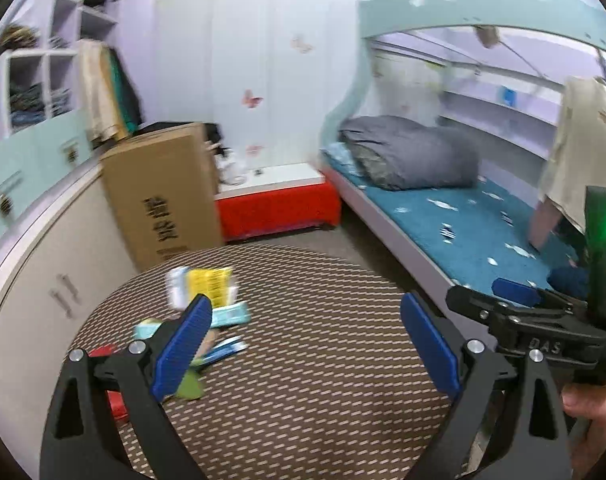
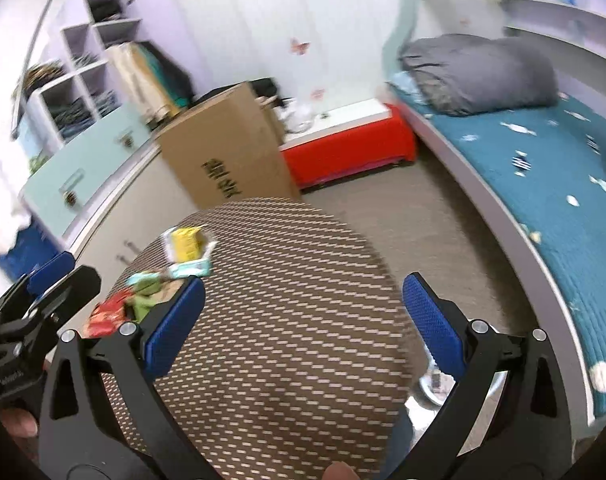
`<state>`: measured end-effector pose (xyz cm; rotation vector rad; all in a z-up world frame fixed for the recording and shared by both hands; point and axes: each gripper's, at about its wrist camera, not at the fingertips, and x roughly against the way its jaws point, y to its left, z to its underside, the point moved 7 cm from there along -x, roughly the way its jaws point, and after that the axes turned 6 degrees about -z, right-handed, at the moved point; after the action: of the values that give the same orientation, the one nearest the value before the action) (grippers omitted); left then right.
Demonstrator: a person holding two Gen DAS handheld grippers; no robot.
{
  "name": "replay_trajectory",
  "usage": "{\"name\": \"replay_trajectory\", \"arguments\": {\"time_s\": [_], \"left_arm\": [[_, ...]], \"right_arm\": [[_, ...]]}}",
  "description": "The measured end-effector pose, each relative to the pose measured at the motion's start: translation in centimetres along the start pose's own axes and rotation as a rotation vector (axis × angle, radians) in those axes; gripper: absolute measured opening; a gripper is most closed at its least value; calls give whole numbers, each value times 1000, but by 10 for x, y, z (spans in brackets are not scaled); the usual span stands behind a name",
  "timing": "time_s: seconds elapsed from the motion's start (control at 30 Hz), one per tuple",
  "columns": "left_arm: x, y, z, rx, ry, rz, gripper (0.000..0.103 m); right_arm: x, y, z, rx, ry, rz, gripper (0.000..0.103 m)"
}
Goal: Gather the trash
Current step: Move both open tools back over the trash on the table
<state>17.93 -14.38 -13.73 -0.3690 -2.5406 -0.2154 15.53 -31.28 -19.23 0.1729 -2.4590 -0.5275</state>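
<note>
The trash (image 1: 199,312) lies in a loose heap on the left part of the round bench (image 1: 323,360), stretching from a yellow pack (image 1: 209,286) at the far edge back to a red wrapper (image 2: 105,314) nearest the person. The left claw (image 1: 305,344) hangs released, jaws wide, with its left finger right over the heap, so the heap sits just left of its centre line. The right claw (image 2: 303,324) is also released and empty, aimed at bare bench with the heap well off to its left. By my reading the left claw is nearer and needs only a small leftward shift
</note>
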Motion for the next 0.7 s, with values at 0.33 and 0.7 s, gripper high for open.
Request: {"name": "replay_trajectory", "arguments": {"time_s": [0.33, 0.7], "left_arm": [[29, 125, 21, 141, -43, -238, 93], [38, 257, 98, 420, 40, -450, 93]], "right_arm": [[-69, 98, 12, 146, 102, -110, 97], [-128, 183, 41, 311, 221, -163, 97]]}}
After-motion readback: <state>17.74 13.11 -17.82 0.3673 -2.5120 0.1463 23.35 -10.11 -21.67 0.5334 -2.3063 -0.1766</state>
